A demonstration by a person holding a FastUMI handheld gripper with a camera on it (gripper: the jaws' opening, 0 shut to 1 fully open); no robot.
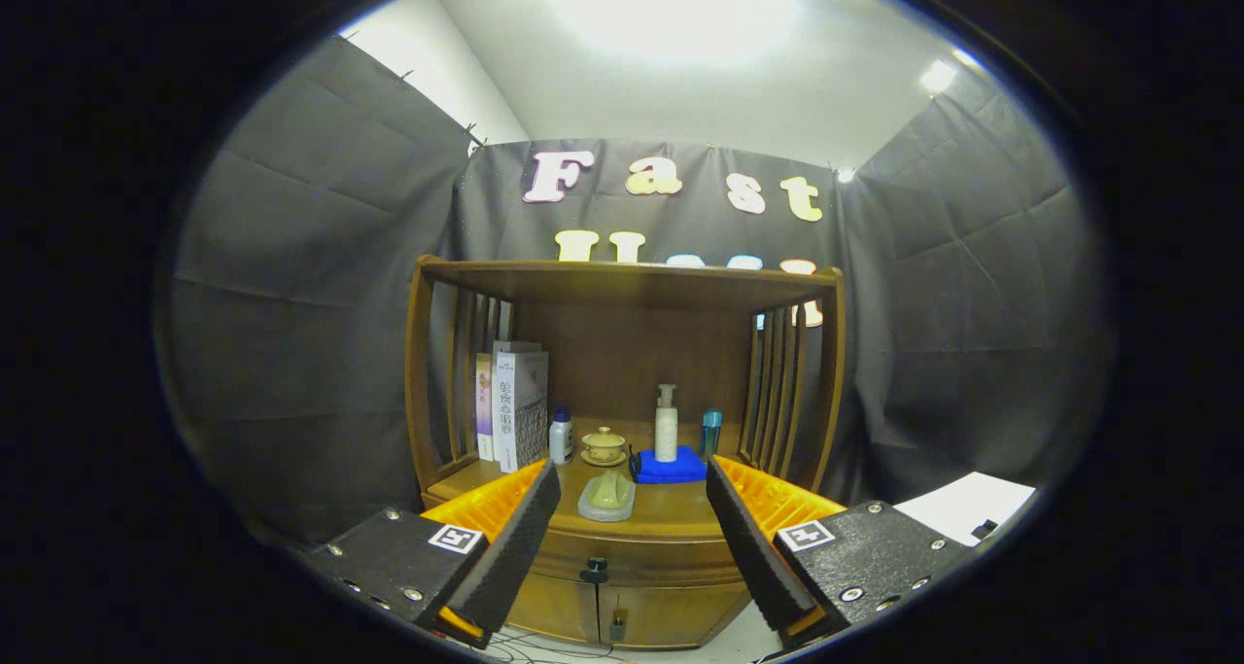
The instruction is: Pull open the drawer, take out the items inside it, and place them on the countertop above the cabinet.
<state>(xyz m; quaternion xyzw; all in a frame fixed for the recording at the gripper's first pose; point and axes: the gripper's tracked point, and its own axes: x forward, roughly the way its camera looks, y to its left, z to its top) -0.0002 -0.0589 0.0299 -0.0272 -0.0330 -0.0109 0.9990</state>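
Note:
A wooden cabinet [632, 523] with a slatted shelf frame stands ahead of me. Its drawer [632, 552] is closed, with a small dark knob [594, 573] low between my fingers. On the countertop [671, 510] lie a greenish soap dish [607, 497], a blue folded cloth [669, 467] with a white pump bottle [666, 425] on it, a lidded tea cup [604, 445], a small white bottle [561, 436] and a teal bottle [711, 433]. My gripper [632, 528] is open, some way back from the cabinet, holding nothing.
Books [512, 403] stand upright at the left of the shelf. Two lower doors [622, 617] sit under the drawer. A white surface [967, 504] lies to the right. Black cloth walls close in the booth.

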